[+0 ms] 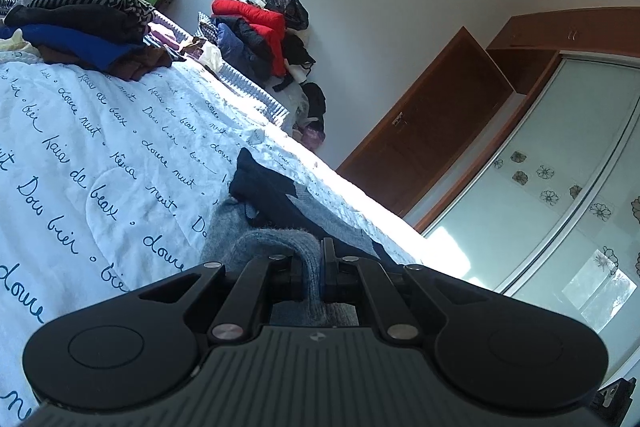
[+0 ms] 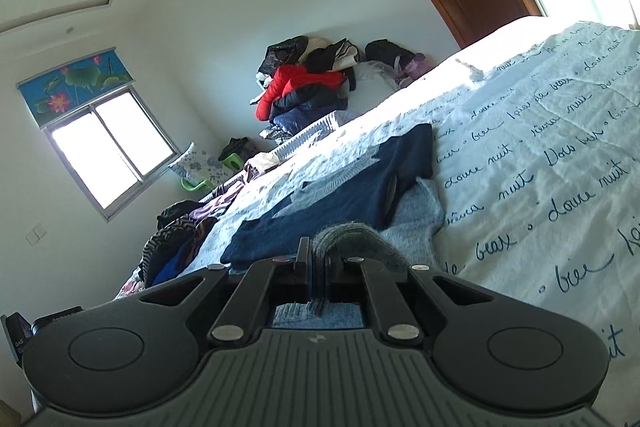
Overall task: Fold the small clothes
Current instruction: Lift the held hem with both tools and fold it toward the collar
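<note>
The sweater (image 1: 280, 195) lies on the bed (image 1: 100, 147), navy and grey. Left tool (image 1: 314, 267) is clamped on its near grey hem. Right tool (image 2: 318, 267) is clamped likewise. Clothes pile (image 1: 80, 23) lies far left.

Left gripper (image 1: 316, 259): jaws closed, pinching a fold of grey knit; tilted slightly downward; view rolled to one side.
Right gripper (image 2: 318, 259): jaws closed, pinching a fold of grey knit; tilted slightly downward; view rolled the opposite way.
Hands: not visible.
</note>
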Available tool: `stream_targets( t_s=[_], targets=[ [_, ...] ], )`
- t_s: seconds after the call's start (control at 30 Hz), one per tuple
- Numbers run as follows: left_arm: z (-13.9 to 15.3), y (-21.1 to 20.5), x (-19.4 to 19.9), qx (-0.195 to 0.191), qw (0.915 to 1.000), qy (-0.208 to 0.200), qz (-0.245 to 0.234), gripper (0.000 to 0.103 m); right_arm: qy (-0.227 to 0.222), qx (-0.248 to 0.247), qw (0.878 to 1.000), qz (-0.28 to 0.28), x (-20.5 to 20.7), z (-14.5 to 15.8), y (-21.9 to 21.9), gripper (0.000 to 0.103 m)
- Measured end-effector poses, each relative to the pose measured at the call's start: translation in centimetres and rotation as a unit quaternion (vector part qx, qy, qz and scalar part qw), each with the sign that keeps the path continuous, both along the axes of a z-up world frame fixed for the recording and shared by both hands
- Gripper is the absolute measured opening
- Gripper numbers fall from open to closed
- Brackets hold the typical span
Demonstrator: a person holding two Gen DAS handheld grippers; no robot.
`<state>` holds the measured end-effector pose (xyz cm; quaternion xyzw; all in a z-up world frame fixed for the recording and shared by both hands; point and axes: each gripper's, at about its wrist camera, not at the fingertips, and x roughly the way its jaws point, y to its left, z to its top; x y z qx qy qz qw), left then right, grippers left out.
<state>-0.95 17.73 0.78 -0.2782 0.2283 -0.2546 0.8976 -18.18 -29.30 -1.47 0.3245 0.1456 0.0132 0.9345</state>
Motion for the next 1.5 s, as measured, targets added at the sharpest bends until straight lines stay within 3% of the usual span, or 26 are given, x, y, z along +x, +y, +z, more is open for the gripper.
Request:
stream_targets(
  t_s=[0.57, 1.5],
  targets=[
    [1.7, -2.8, 3.8, 0.014, 0.9991, -0.026, 0.030, 0.005, -0.022, -0.026, 0.999, -0.029, 4.4, 1.1, -1.4, 0.006],
    [5.0, -9.0, 9.8, 0.090, 0.9890, -0.103, 0.056, 0.006, -0.029, -0.046, 0.997, -0.058, 13.0, 2.4, -4.8, 0.006]
  ],
)
